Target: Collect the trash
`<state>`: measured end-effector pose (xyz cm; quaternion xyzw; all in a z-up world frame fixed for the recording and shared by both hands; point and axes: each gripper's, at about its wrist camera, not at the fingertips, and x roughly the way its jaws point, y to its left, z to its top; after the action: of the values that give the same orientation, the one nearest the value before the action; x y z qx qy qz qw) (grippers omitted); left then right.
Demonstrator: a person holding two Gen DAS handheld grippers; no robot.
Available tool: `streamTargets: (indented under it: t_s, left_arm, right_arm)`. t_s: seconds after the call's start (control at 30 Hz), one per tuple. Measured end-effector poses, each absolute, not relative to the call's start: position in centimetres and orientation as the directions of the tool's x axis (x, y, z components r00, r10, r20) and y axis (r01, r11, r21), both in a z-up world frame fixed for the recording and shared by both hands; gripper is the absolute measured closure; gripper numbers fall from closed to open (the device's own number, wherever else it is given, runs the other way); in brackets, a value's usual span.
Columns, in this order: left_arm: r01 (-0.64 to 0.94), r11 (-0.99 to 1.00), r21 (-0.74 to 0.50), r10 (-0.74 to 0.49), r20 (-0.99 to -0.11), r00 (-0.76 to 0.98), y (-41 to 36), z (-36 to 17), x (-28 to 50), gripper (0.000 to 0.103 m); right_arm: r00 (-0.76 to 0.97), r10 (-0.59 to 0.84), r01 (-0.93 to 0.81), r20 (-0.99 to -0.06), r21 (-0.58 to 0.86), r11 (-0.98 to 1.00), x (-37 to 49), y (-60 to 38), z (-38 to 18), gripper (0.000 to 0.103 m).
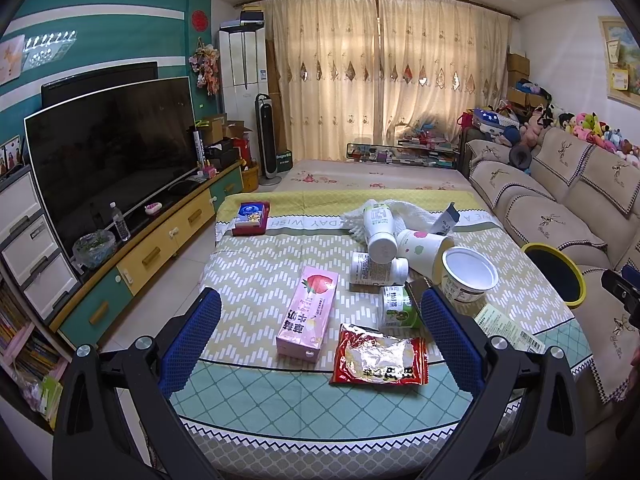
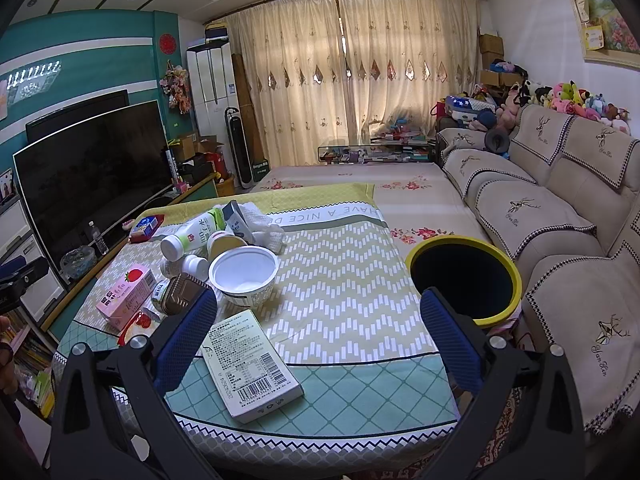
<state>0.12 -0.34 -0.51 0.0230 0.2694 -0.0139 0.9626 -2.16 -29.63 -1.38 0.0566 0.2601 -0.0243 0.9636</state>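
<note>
Both the left gripper (image 1: 320,336) and right gripper (image 2: 320,336) hover spread wide, empty, above the littered table (image 2: 340,292).

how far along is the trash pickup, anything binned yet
Nothing looks binned: what shows of the yellow-rimmed bin is dark, no trash visible inside. Nothing is in hand; the left gripper and right gripper are both open and empty. All the trash is left on the table: pink carton, red wrapper, white tub, flat box, and the bottles and cup behind.
</note>
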Motion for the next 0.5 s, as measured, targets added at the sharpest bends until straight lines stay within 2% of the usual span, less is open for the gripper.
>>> streamTargets:
  t_s: [0.5]
  left_arm:
    - [0.043,0.998,0.041,-0.015,-0.522,0.853,-0.48,-0.58,0.12,0.005]
  right_arm:
    - [0.861,-0.018,0.077,-0.508,0.096,0.992,-2.0,-29.62,-1.51,0.006]
